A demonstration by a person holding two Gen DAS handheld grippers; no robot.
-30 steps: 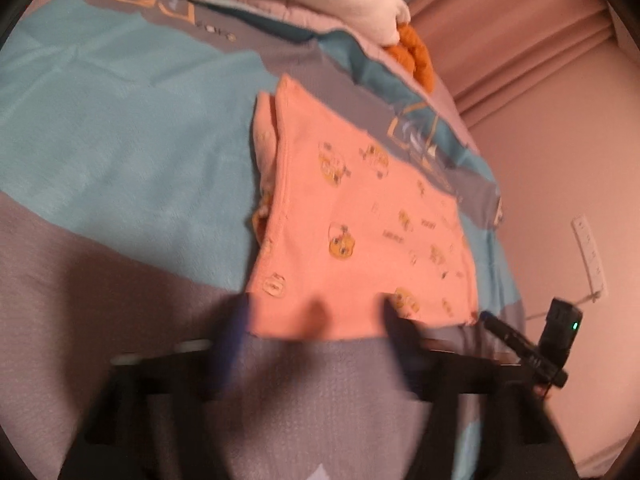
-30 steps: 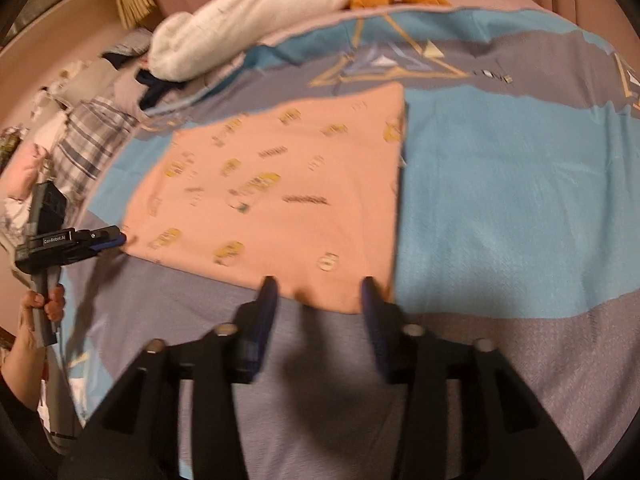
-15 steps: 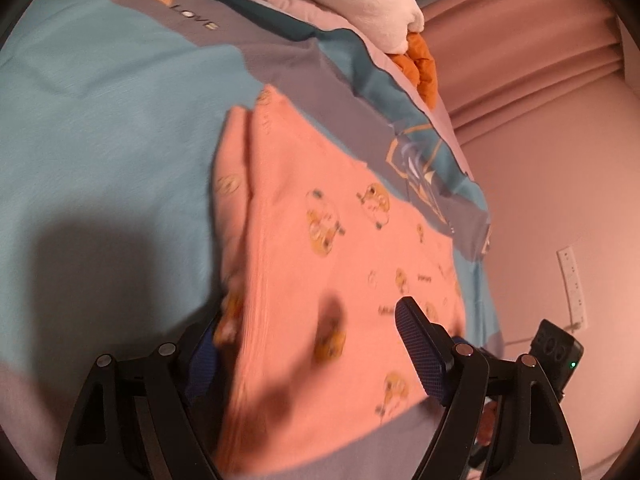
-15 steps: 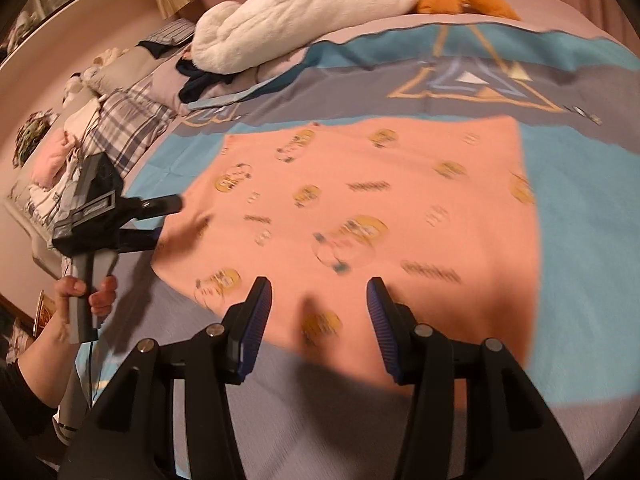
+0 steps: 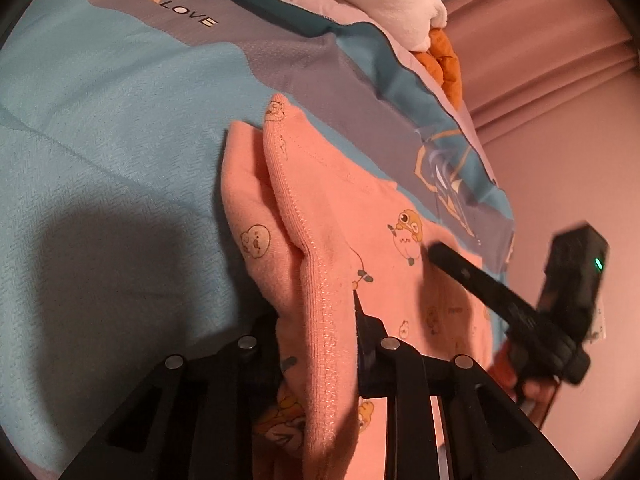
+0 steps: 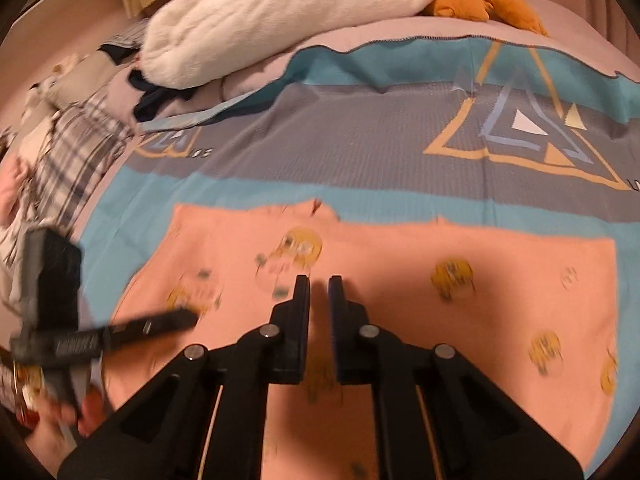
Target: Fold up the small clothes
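Two grips, both shaky: the left gripper (image 5: 316, 320) is closing on a bunched hem of the garment (image 5: 340, 208) lying on the bed (image 5: 100, 120), so layers may slip; the right gripper (image 6: 319, 292), fingers together, seems to hold nothing.

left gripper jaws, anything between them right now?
Yes: left wrist view shows the peach garment's stitched hem bunched between the closing left gripper's jaws.
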